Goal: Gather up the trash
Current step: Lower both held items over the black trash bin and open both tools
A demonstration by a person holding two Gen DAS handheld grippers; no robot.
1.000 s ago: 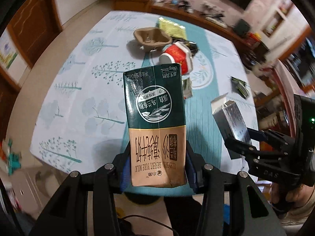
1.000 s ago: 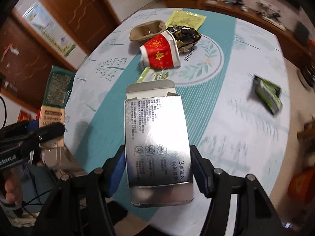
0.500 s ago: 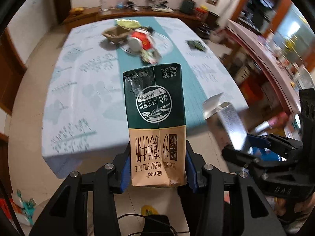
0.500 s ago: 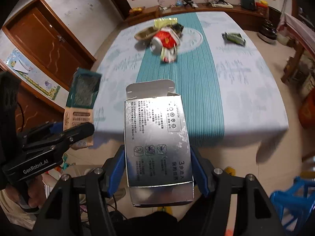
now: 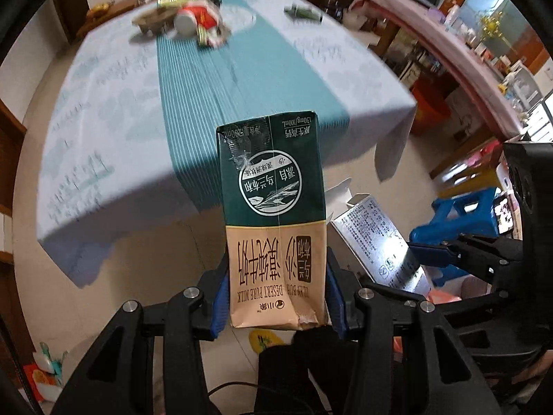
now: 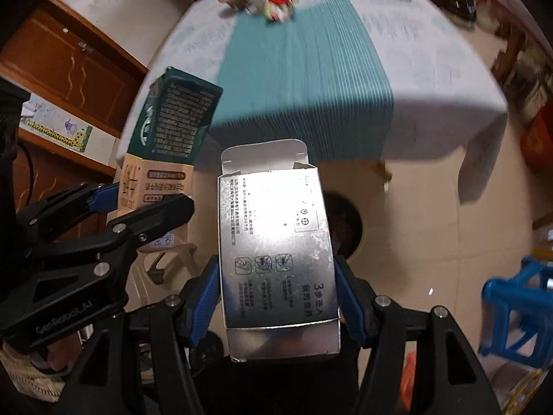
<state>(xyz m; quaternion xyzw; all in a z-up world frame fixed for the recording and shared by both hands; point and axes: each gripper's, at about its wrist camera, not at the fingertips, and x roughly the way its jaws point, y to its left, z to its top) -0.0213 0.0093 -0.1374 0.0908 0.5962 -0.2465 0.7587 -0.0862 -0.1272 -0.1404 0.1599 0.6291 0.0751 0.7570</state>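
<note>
A green and tan milk carton stands between the blue pads of my left gripper, which is shut on it; the carton also shows at the left of the right wrist view. My right gripper is shut on a silver cardboard box with its top flap open; that box appears at the lower right of the left wrist view. Both grippers hang over the tiled floor, off the near edge of the table. More trash lies far back on the table: a red cup, a brown tray.
A dark round bin opening lies on the floor just behind the silver box. A blue plastic stool stands at the right, a beige stool at the left. A green packet lies far back on the table. Shelves line the right wall.
Both grippers have drawn back from over the table to beyond its near edge, above the floor, each keeping its item. The bin opening has come into view behind the silver box.
</note>
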